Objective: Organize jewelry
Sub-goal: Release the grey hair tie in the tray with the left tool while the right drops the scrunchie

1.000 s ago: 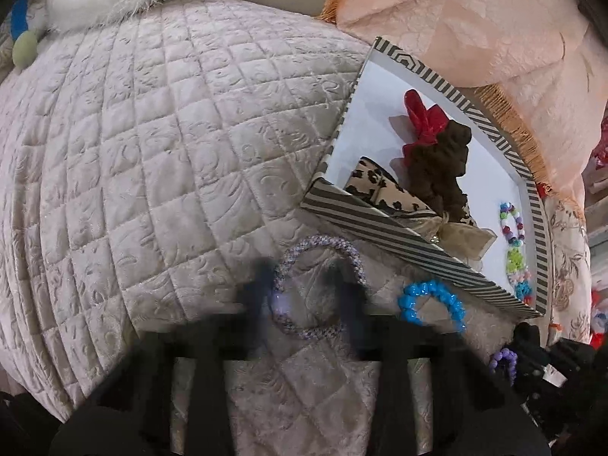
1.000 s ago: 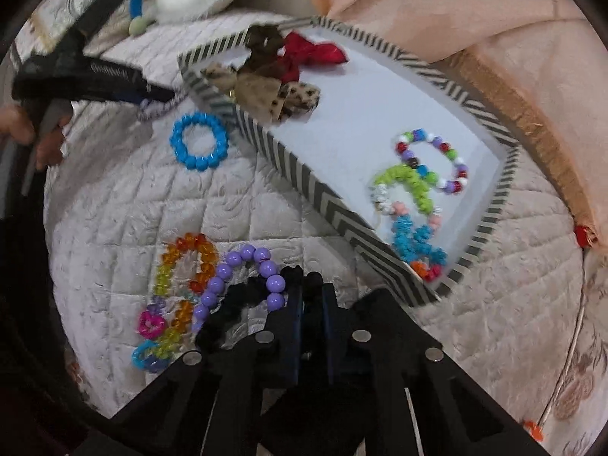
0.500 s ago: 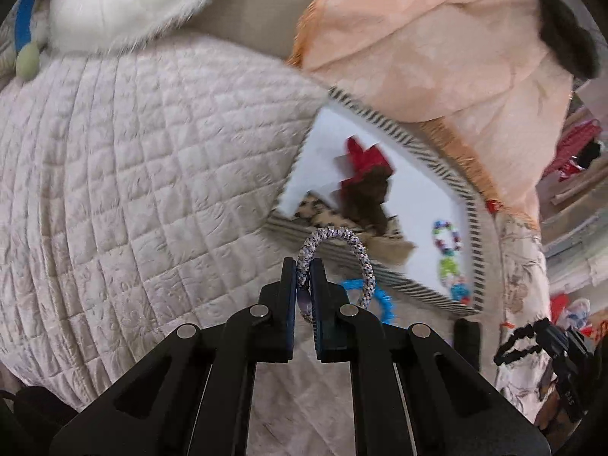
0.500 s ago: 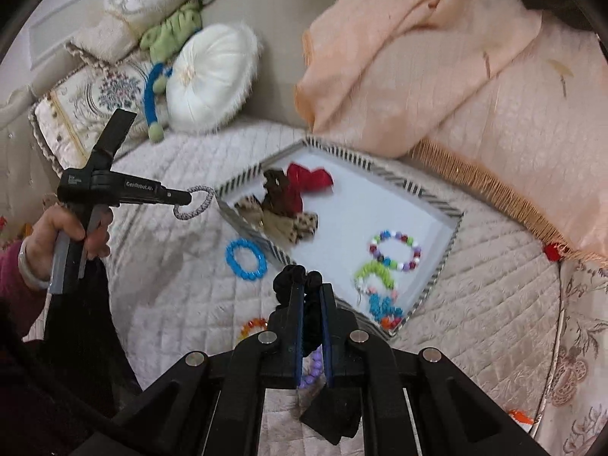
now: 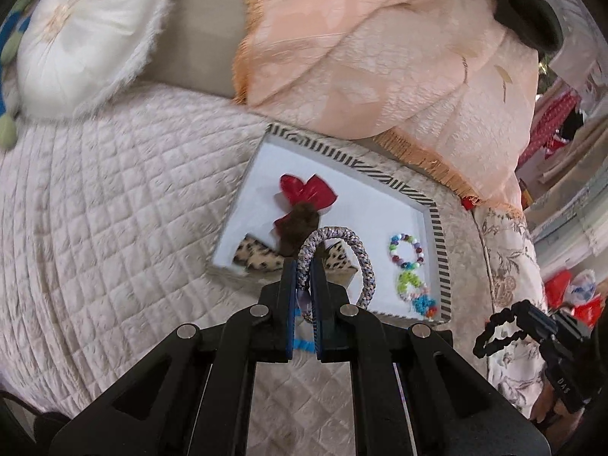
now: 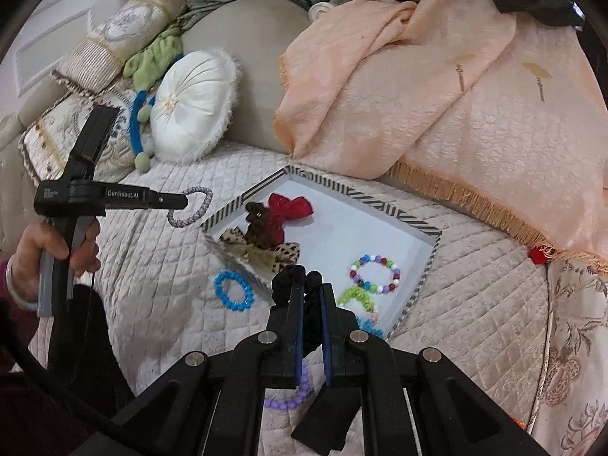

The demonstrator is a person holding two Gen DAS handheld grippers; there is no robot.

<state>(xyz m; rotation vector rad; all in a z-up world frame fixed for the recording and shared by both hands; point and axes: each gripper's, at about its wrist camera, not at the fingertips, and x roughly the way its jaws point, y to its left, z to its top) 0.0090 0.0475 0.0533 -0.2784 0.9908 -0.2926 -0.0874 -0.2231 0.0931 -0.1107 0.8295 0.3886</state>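
My left gripper [image 5: 304,271] is shut on a grey-lilac braided hair tie [image 5: 359,256] and holds it in the air above the near-left part of the striped tray [image 5: 440,235]; it also shows in the right wrist view [image 6: 192,207]. My right gripper [image 6: 311,292] is shut on a black scrunchie [image 6: 290,279], seen in the left wrist view [image 5: 494,332], raised over the tray's near edge [image 6: 423,277]. The tray holds red, brown and leopard bows [image 6: 266,235] and beaded bracelets [image 6: 374,271].
A blue bead bracelet [image 6: 232,296] and a purple bead bracelet [image 6: 288,399] lie on the quilted bedspread [image 5: 114,228] near the tray. A peach fringed blanket [image 6: 437,87] lies behind the tray. A white round cushion [image 6: 193,104] and other pillows sit at the back left.
Both grippers have risen off the bedspread with their items. The left one closed on the braided tie and carried it toward the tray; the right one lifted the black scrunchie.
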